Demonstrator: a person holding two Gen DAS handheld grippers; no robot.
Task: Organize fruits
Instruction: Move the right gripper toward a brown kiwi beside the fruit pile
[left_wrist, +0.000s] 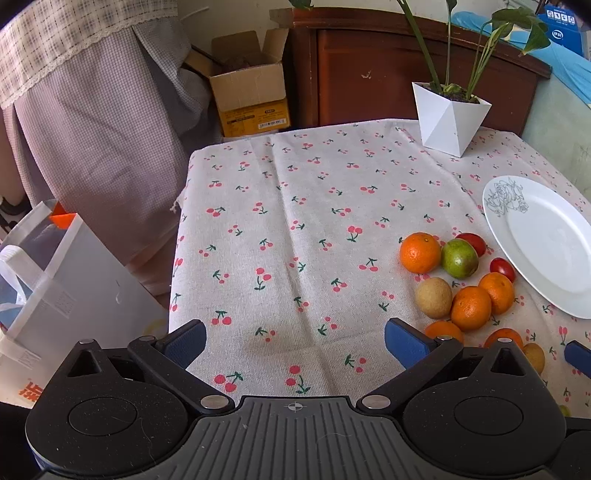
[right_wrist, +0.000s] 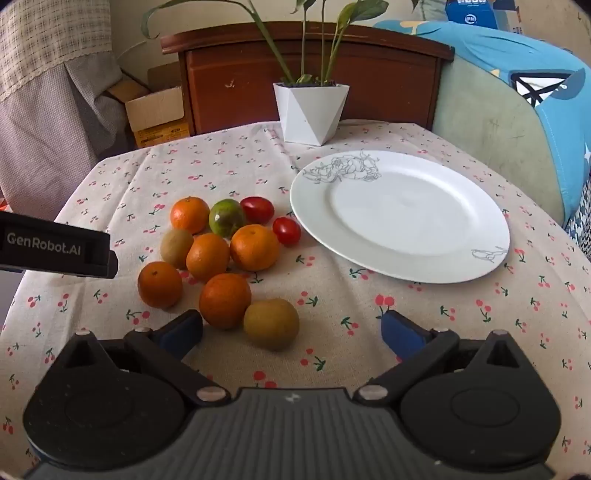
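Note:
A pile of fruit lies on the cherry-print tablecloth: several oranges, two brownish kiwis, a green mango and two cherry tomatoes. An empty white plate lies to their right. My right gripper is open, low over the cloth, with the near kiwi just ahead between its fingers. My left gripper is open and empty over bare cloth, left of the pile. The plate shows at the right of the left wrist view.
A white faceted plant pot stands at the table's back. A wooden cabinet and a cardboard box are behind. A white bag hangs left of the table edge. A blue-covered chair is at right.

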